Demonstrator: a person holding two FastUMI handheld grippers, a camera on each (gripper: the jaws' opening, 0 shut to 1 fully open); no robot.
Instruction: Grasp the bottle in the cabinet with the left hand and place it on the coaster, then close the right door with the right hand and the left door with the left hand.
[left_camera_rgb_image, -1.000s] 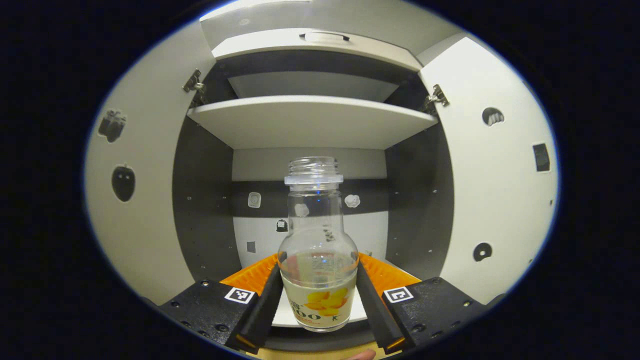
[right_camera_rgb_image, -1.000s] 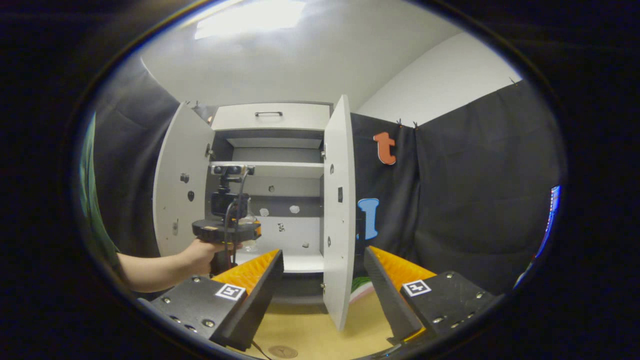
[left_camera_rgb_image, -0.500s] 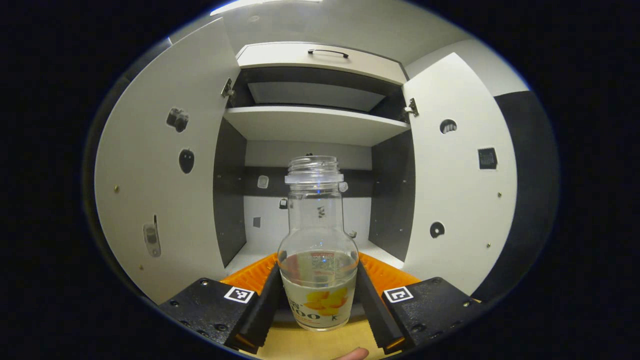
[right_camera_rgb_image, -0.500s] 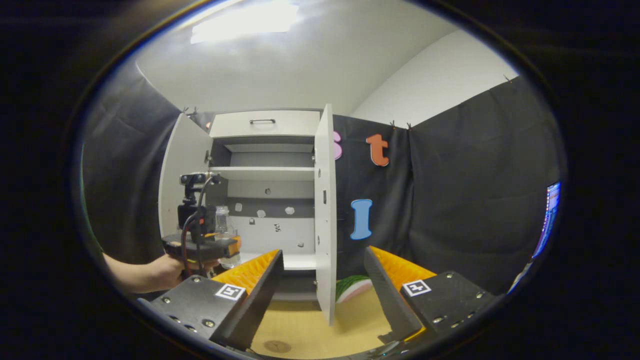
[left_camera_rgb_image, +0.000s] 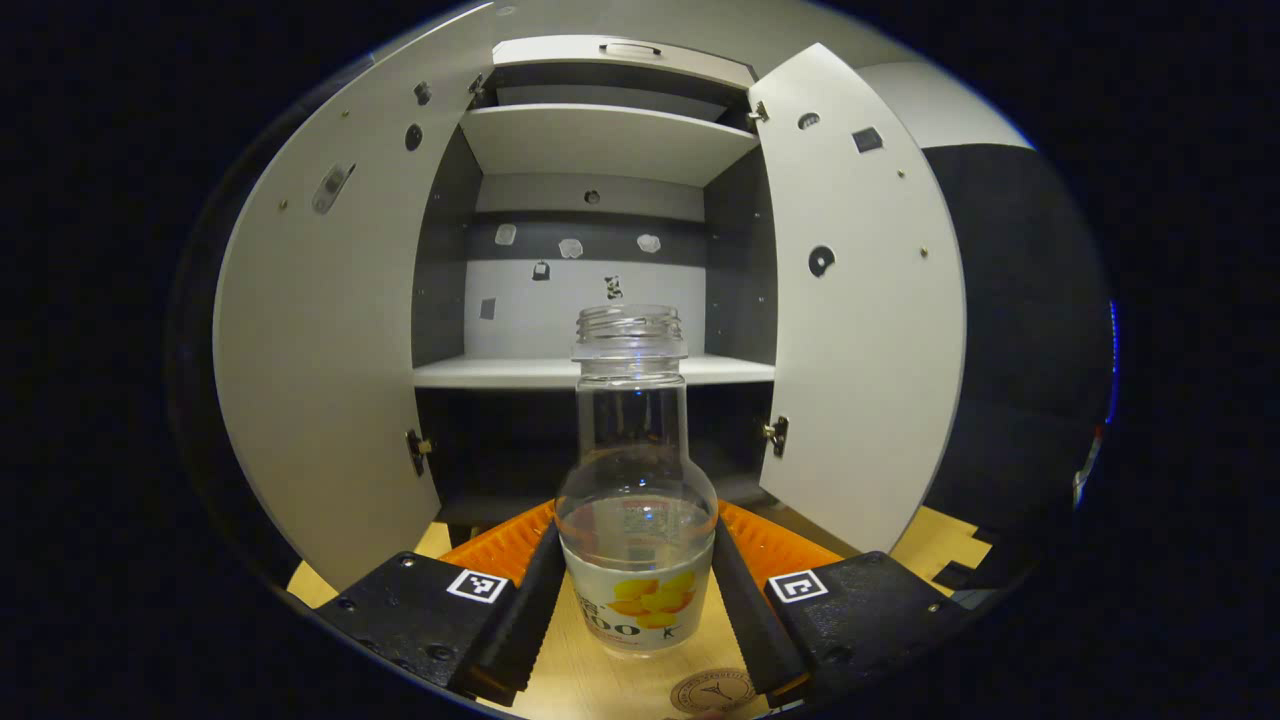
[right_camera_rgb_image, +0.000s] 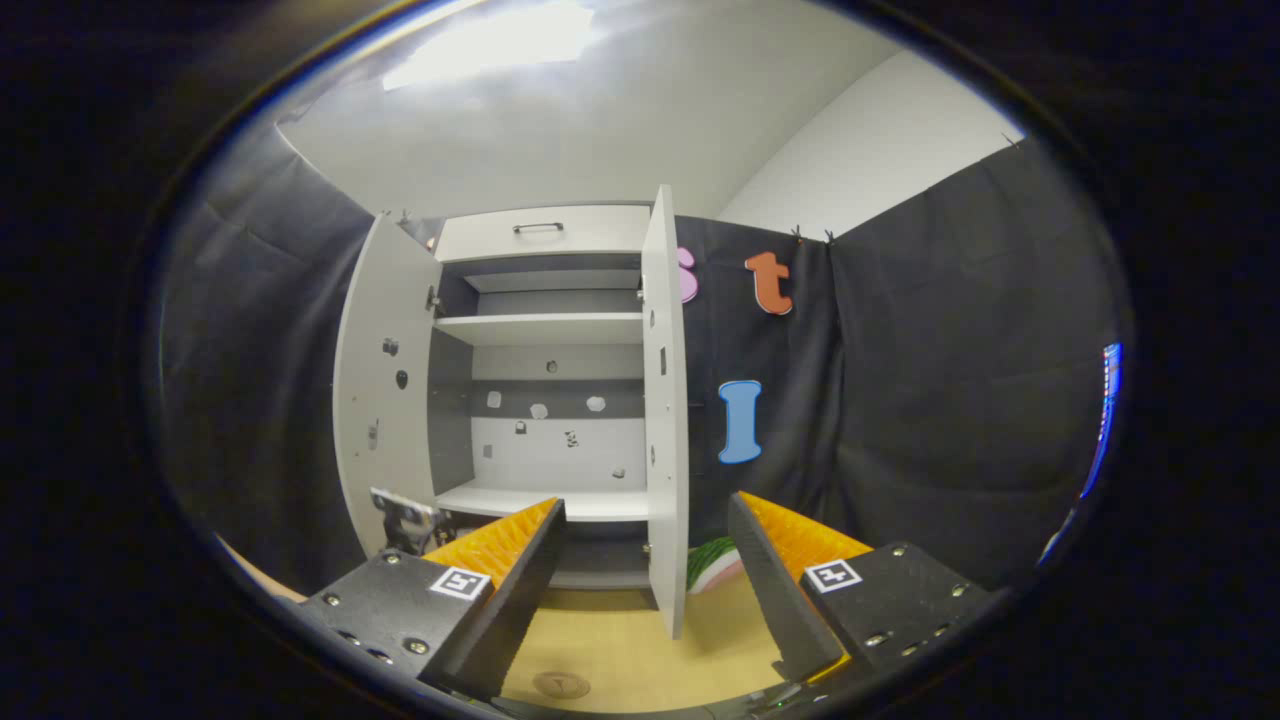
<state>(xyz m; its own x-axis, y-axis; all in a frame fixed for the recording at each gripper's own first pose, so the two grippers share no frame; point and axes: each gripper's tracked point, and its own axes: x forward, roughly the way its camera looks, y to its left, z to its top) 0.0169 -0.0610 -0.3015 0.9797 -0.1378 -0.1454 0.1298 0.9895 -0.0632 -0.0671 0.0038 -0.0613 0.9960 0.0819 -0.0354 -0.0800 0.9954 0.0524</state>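
Observation:
A clear glass bottle (left_camera_rgb_image: 637, 500) with a flower label stands upright between the fingers of my left gripper (left_camera_rgb_image: 637, 590), which is shut on its lower body, out in front of the cabinet above the wooden table. A round coaster (left_camera_rgb_image: 712, 690) lies on the table just below and right of the bottle; the same coaster (right_camera_rgb_image: 560, 684) lies low in the right gripper view. The cabinet's left door (left_camera_rgb_image: 330, 330) and right door (left_camera_rgb_image: 860, 310) both hang wide. My right gripper (right_camera_rgb_image: 645, 580) is open and holds nothing, in front of the right door's edge (right_camera_rgb_image: 665, 420).
The cabinet's lower shelf (left_camera_rgb_image: 560, 372) is bare, with small stickers on its back wall. A green and pink object (right_camera_rgb_image: 715, 565) lies on the table right of the right door. Part of the left gripper's rig (right_camera_rgb_image: 400, 515) pokes in behind my right gripper's left finger.
The left gripper has drawn the bottle back out of the cabinet and lowered it toward the table, bringing the coaster into sight. The hand and its rig have dropped low in the right gripper view.

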